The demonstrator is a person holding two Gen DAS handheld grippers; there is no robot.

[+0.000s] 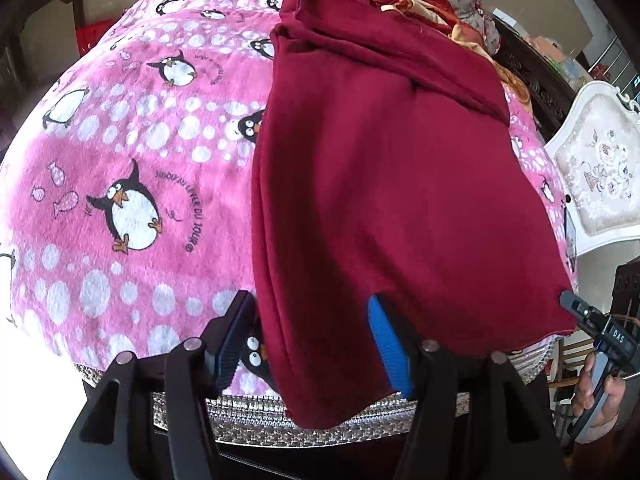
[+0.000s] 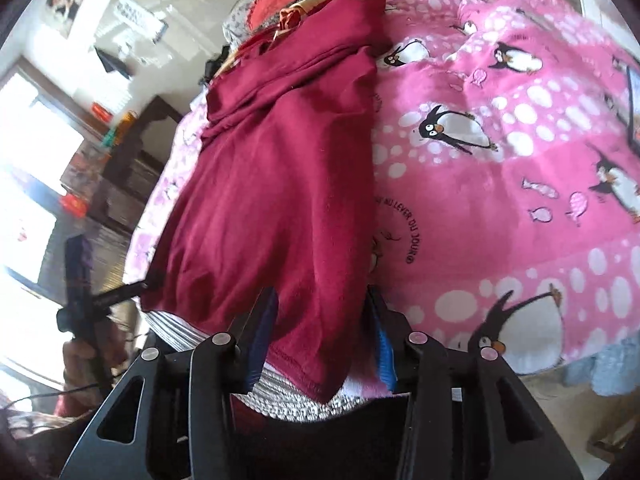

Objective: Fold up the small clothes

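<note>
A dark red garment (image 1: 380, 184) lies stretched lengthwise on a pink penguin blanket (image 1: 132, 152), its near hem hanging over the table's front edge. My left gripper (image 1: 312, 340) is open, its fingers straddling the hem's left corner. The right gripper shows in the left wrist view (image 1: 576, 308) at the hem's right corner. In the right wrist view the garment (image 2: 272, 184) runs away from me over the blanket (image 2: 500, 200). My right gripper (image 2: 324, 332) is open around the hem corner. The left gripper (image 2: 132, 288) touches the other corner there.
A pile of other clothes (image 1: 432, 4) lies at the far end of the garment. A white upholstered chair (image 1: 600, 168) stands to the right of the table. A silvery woven edge (image 1: 280, 412) trims the table front. Dark furniture (image 2: 132, 168) stands at the left.
</note>
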